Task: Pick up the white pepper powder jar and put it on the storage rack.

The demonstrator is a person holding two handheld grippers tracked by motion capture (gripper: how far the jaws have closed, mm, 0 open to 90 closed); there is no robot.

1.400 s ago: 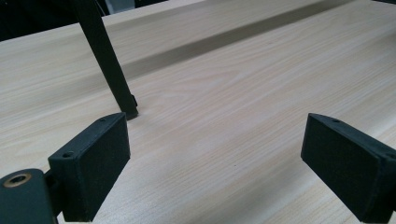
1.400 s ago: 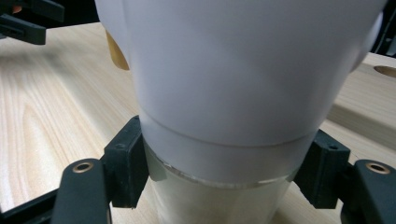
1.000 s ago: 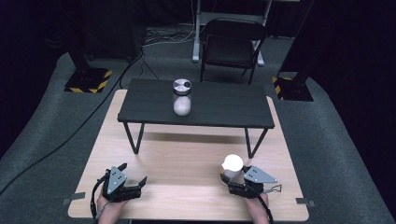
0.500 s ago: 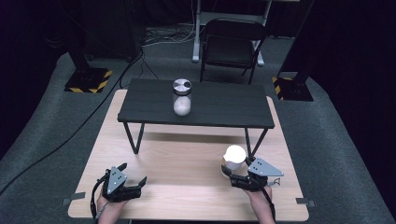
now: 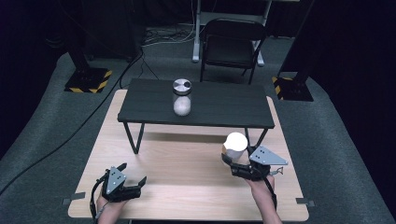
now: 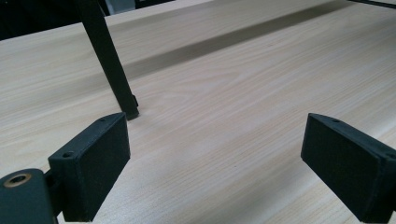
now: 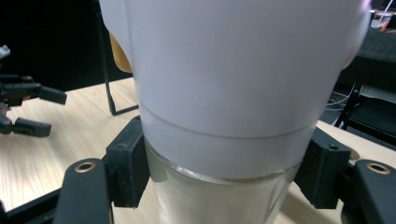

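From my right gripper view, the white-lidded jar (image 7: 233, 93) is cut off top and bottom, and I can't tell what the orange thing (image 7: 120, 53) behind it is.

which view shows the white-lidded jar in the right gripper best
The right gripper view: the white-lidded jar sits close up, its glass body clamped between the black jaws. The high view shows it small, mostly its white top. The left gripper view looks across the wooden table.
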